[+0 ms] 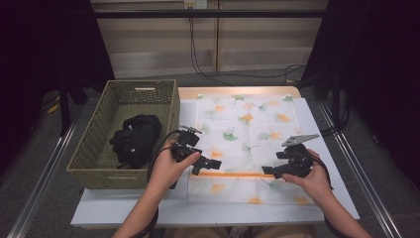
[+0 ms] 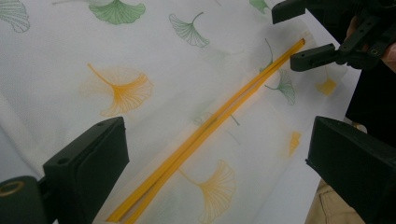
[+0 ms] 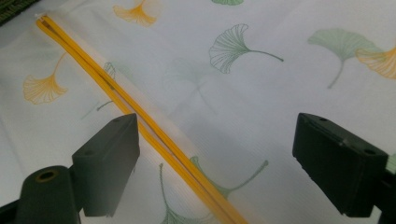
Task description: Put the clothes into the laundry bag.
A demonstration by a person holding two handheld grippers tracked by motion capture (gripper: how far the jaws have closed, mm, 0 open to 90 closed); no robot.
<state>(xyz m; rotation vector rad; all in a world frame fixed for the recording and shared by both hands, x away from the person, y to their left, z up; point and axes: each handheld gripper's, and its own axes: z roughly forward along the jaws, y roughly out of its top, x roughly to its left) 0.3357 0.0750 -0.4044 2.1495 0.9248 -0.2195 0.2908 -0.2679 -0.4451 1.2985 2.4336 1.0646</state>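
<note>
A pale panelled wall (image 1: 163, 44) (black cables (image 1: 198, 59) hanging down it) backs the grey floor (image 1: 44, 144).

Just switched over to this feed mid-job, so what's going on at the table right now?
A person holds a gripper in each hand over a white bag printed with ginkgo leaves, lying flat on the table. The left gripper and right gripper are both open, one at each end of the bag's orange zipper, and neither has clamped it yet. A black garment sits in the woven basket to the left.
</note>
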